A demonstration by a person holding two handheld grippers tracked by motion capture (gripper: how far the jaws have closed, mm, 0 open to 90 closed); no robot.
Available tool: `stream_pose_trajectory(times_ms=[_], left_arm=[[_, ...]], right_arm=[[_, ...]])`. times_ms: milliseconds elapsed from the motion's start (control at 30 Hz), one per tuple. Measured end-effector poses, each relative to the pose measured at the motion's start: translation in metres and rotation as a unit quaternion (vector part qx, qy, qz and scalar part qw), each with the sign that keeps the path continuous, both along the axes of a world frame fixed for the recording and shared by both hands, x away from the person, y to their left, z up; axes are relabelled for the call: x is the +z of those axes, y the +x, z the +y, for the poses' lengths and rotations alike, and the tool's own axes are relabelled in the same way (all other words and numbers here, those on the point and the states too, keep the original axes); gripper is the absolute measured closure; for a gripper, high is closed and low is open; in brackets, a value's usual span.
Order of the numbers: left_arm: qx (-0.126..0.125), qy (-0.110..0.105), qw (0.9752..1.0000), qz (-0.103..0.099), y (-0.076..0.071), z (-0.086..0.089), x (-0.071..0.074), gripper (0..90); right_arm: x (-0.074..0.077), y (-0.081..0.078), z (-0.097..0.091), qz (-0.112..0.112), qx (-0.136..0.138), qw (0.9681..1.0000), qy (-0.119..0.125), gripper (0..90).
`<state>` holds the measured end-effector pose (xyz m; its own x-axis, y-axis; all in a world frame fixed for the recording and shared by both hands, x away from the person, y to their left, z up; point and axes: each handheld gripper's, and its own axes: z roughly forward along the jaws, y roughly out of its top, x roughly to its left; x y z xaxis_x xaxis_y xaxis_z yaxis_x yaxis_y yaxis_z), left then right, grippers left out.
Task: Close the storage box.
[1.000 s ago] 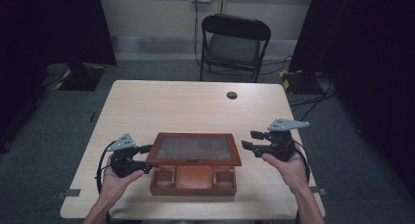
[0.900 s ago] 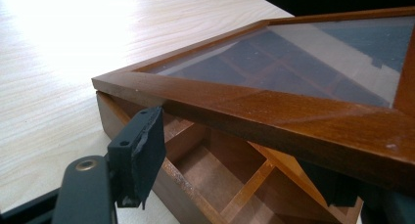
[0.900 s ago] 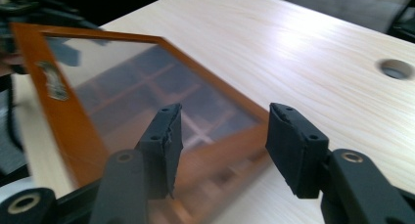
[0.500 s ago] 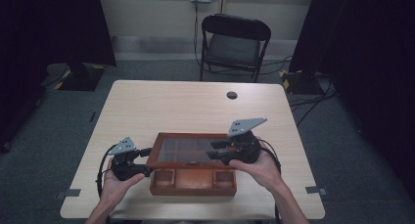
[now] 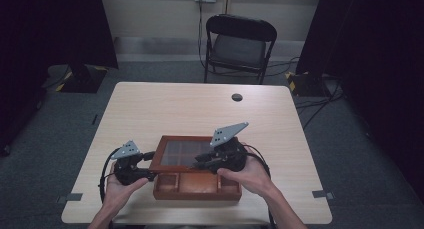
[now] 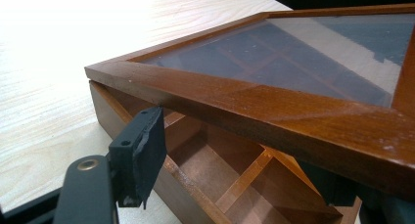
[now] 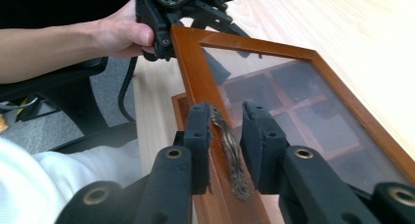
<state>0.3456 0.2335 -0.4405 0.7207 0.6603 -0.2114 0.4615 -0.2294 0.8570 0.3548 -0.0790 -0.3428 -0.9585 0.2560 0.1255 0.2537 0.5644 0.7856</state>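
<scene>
the right gripper (image 5: 202,162) has come in from the right side of the table to the front edge of the box's glass lid (image 5: 186,152), where its jaws have just been closing with the lid's metal handle (image 7: 230,153) between them. the lid now stands more open, its front edge higher.

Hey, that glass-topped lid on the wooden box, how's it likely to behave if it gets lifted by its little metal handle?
The lid will probably stay stiff, since a solid wooden frame surrounds the pane. It looks fairly heavy for its size and fragile, because glass fills most of it. The handle is thin and may slip between the right gripper jaws, so the left gripper at the lid's edge likely helps.
</scene>
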Motion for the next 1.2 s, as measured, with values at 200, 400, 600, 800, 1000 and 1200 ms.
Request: stream_pose_trajectory(times_ms=[200, 400, 600, 800, 1000, 1200], left_arm=[[-0.001, 0.0, 1.0, -0.001, 0.0, 0.0, 0.0, 29.7], [-0.001, 0.0, 1.0, -0.001, 0.0, 0.0, 0.0, 29.3], [-0.001, 0.0, 1.0, 0.0, 0.0, -0.001, -0.001, 29.1], [-0.003, 0.003, 1.0, 0.001, 0.0, -0.001, -0.002, 28.9], [-0.002, 0.0, 1.0, 0.005, 0.001, 0.001, -0.002, 29.0], [0.007, -0.001, 0.9999, 0.011, -0.001, 0.008, -0.004, 27.5]], right_arm=[[-0.007, 0.006, 0.002, 0.014, 0.0, 0.9999, -0.002, 78.5], [-0.013, 0.011, 0.005, 0.028, 0.005, 0.9996, -0.008, 79.5], [-0.015, 0.015, 0.006, 0.04, 0.014, 0.9991, -0.007, 79.2], [-0.016, 0.017, 0.007, 0.044, 0.026, 0.9986, -0.007, 82.4], [-0.015, 0.016, 0.007, 0.04, 0.028, 0.9988, -0.005, 82.7], [-0.015, 0.015, 0.009, 0.036, 0.029, 0.9989, -0.013, 82.8]])
